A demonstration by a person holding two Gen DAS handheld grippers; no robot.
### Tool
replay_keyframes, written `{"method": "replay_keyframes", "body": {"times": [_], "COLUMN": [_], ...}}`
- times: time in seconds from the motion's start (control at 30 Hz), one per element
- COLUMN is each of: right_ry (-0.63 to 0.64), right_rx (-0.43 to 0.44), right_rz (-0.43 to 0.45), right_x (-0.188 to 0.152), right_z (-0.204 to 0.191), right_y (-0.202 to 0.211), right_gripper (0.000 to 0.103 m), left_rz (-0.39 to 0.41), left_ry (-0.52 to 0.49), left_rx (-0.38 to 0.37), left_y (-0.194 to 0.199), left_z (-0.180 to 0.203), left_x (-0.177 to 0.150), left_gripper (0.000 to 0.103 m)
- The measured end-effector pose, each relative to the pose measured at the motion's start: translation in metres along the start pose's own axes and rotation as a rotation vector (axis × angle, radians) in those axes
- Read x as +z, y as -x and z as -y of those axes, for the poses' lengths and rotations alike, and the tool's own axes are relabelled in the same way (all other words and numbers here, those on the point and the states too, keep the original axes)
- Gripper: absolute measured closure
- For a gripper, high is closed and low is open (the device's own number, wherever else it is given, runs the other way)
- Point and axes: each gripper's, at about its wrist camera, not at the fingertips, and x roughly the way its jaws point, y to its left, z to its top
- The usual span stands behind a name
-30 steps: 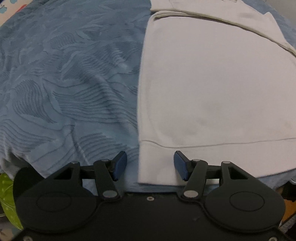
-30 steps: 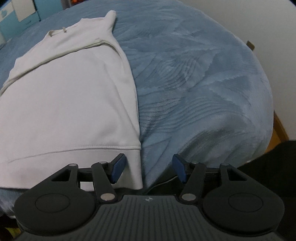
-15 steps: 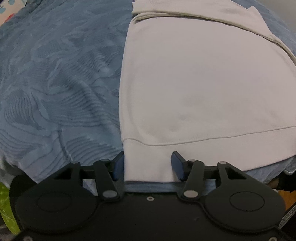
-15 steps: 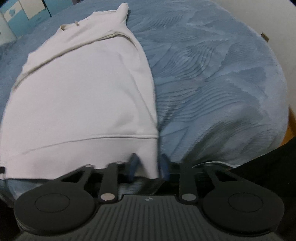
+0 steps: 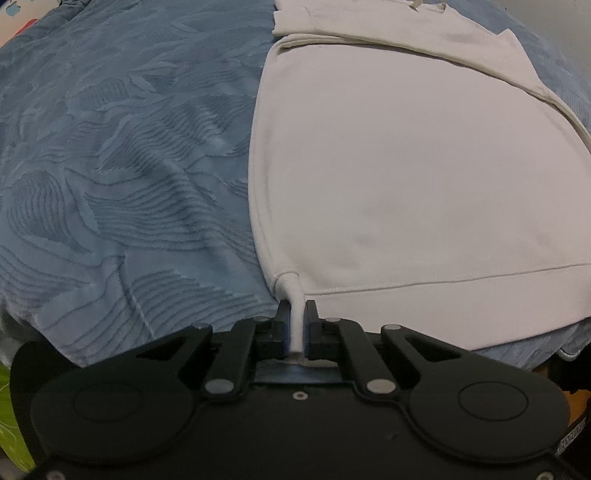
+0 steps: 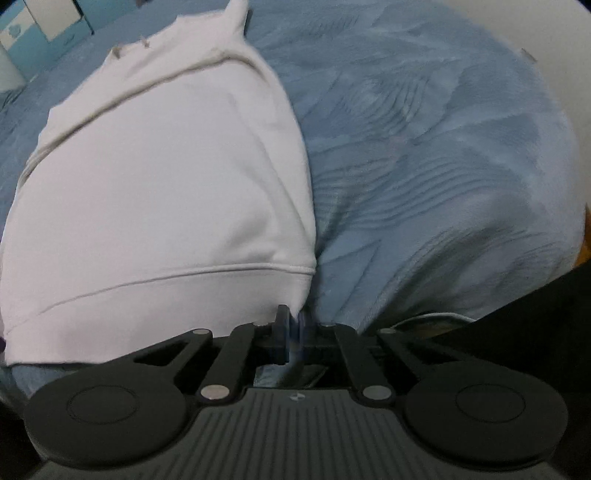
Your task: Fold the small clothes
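We have the white sweatshirt point(image 5: 424, 177) flat on the blue bedspread point(image 5: 129, 166), long axis running away from us, neckline far. Left hand-held gripper point(image 5: 294, 325) and right hand-held gripper point(image 6: 293, 332) each pinch a near hem corner.

A home bedroom — a bed under a blue textured blanket point(image 5: 129, 166), pale wall point(image 6: 517, 22) beside it.
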Motion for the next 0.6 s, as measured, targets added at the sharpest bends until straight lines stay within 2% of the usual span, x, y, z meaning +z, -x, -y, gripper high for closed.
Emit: {"method": "replay_keyframes", "body": {"times": [0.23, 0.33, 0.43, 0.6], "right_ry": [0.041, 0.021, 0.046, 0.113], "right_rx": [-0.027, 0.008, 0.024, 0.049], "right_rz": [0.095, 0.165, 0.196, 0.263], "right_x": [0.008, 0.023, 0.046, 0.1], "right_z": [-0.009, -0.011, -0.018, -0.039], "right_y": [0.034, 0.052, 0.05, 0.044], "right_gripper": [0.1, 0.1, 0.1, 0.1], "left_rz": [0.07, 0.112, 0.149, 0.19], "left_ry": [0.071, 0.126, 0.119, 0.159], "left_rx": [-0.01, -0.019, -0.015, 0.04], "left_y": [0.032, 0.046, 0.05, 0.038], "left_z": [-0.01, -0.012, -0.007, -0.004], "left_x": [0.005, 0.015, 0.031, 0.079], "left_gripper": [0.1, 0.1, 0.1, 0.1]}}
